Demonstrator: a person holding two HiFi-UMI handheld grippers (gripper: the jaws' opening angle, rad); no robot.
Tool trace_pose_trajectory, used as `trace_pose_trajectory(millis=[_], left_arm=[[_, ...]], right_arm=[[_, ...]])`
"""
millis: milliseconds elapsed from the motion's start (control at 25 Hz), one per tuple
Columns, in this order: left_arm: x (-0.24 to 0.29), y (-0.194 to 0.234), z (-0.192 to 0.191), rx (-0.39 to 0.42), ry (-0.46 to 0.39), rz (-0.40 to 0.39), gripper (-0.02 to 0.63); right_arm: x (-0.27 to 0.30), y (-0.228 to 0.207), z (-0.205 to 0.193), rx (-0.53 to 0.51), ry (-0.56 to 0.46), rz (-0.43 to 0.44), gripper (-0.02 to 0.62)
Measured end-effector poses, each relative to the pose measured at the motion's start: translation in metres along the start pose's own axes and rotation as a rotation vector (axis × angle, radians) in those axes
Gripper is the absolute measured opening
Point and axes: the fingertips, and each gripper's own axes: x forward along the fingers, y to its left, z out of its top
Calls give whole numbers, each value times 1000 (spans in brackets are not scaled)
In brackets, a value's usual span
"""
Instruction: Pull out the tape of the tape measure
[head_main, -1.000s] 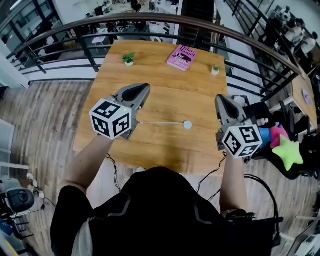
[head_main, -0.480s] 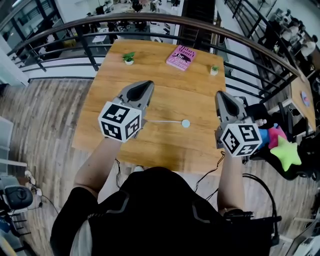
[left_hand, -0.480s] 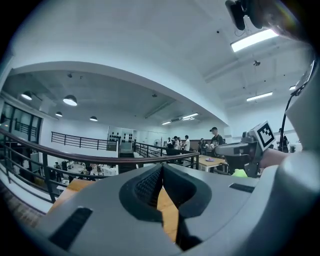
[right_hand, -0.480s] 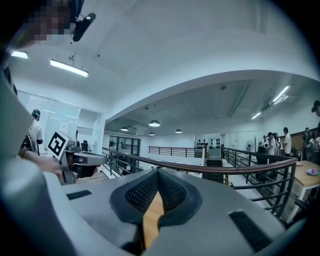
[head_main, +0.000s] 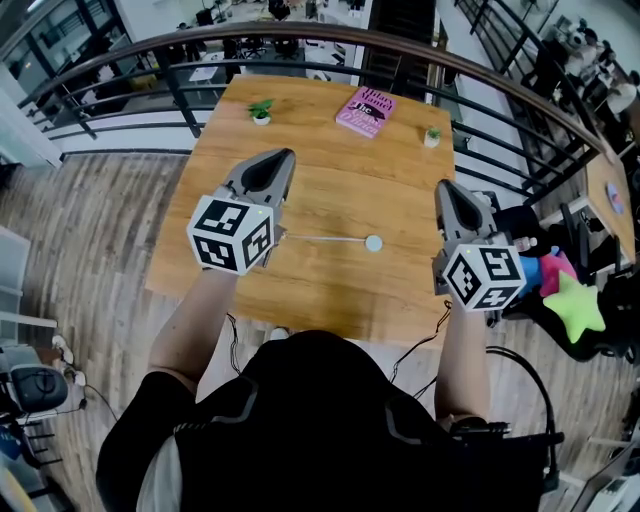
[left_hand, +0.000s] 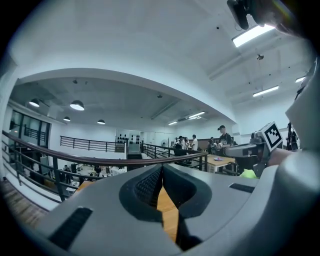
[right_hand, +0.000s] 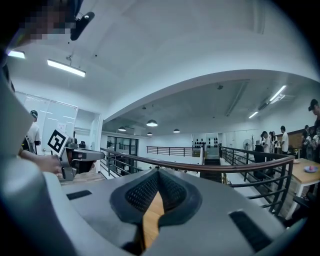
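Since a second ago, the left tongs (head_main: 281, 160) have swung their nose a little. It angled to the right before and now aims more squarely at the far edge. The right tongs (head_main: 447, 190) sit much as they did.

Both pairs hover over a light wooden surface (head_main: 330, 290), the left pair towards its left side and the right pair at its right edge. Each pair is closed, tips meeting, with nothing between them. Their own views show only bare wood through the slit below the tips.

A small round pale tape measure case (head_main: 373, 242) lies flat between the two pairs, nearer the right one. A thin pale tape (head_main: 325, 238) runs from it in a straight line to the left. From above, its free end stops just beside the left tongs. Neither pair touches case or tape.

At the far edge lie a pink book (head_main: 365, 110) and two small potted plants, well apart from the work.

The case looks light and likely to skate on the smooth wood, so it probably needs pinning or gripping across its rim. The tape seems thin, springy and prone to snapping back. Its free end looks like the best place to pinch.
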Motion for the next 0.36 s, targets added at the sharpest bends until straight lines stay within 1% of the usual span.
trace_pose_trajectory(millis=[80,200,360], left_arm=[[-1,5,1,1,-4,21,29],[-2,12,1,-3,0,31,29],[-6,20,6,-6,-7,43,29]], right_arm=[[2,-1,-1,-8,8,-6,-2],[2,-2,-1,-20,15,-14,-2],[2,-4,-2,1,12,-19,-2]])
